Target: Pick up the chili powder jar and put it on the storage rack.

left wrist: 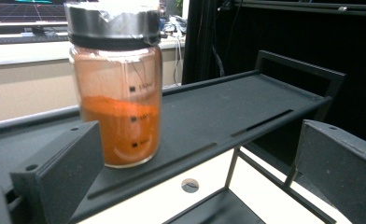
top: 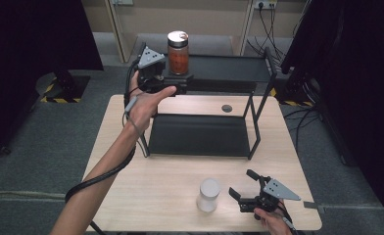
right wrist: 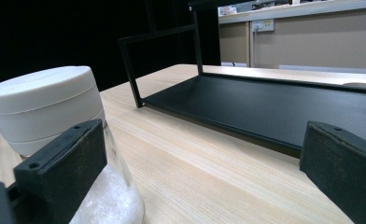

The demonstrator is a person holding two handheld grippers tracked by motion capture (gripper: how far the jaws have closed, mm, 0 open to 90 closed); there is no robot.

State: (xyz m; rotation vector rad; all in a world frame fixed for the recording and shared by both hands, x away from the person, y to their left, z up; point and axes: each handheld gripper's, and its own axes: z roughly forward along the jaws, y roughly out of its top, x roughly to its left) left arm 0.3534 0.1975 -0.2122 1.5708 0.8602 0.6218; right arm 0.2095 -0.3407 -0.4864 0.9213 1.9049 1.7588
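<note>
Jar point(left wrist: 118, 88) of orange powder stands upright on the top shelf point(left wrist: 246, 107) of the black rack, near its left end. Glass body, dark metal lid; the lid top is cut off by the frame edge in the left gripper view. Small dark printed marks run down the glass, likely a volume scale; the characters are too blurred to read. Powder fills roughly the lower half, with orange dust clinging to the glass above.

Left gripper point(top: 173, 88) is held at shelf height, jaws spread wide, apart from the jar; in its own view the jar sits just behind the left jaw, not between the two.

Second jar point(top: 208, 195), white lid, white powder, stands on the table point(top: 131, 186) in front of the rack. No label seen on it. Its lower part is hidden by a jaw in the right gripper view.

Right gripper point(top: 244, 188) is low over the table just right of the white jar, jaws spread, not touching it.
</note>
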